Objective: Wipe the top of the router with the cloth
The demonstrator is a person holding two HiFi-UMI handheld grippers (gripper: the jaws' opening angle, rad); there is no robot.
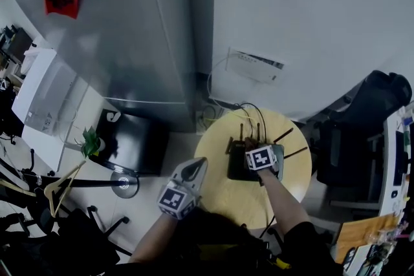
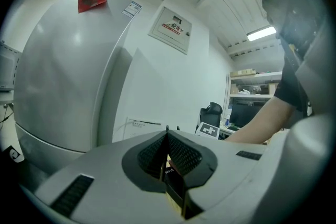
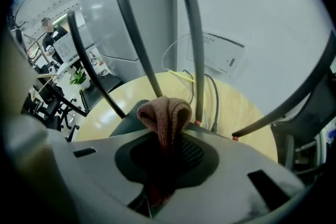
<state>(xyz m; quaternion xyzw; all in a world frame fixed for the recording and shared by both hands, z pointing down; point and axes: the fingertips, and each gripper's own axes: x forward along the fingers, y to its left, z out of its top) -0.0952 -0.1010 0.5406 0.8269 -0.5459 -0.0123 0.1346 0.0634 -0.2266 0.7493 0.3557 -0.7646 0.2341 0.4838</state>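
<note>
We count two tools, one cloth and one router. The right tool (image 1: 261, 158) pinches the brownish cloth (image 3: 165, 115) between its jaws, with a folded end poking out. It sits over the black router (image 1: 238, 165) at the middle of the round yellow counter (image 1: 223, 200). The router's long side seems to run left to right. Four antennas (image 3: 195, 34) rise along its far edge, toward the wall (image 1: 310, 22). The left tool (image 1: 194, 171) hangs at the counter's near left edge, jaws pressed together on nothing.
</note>
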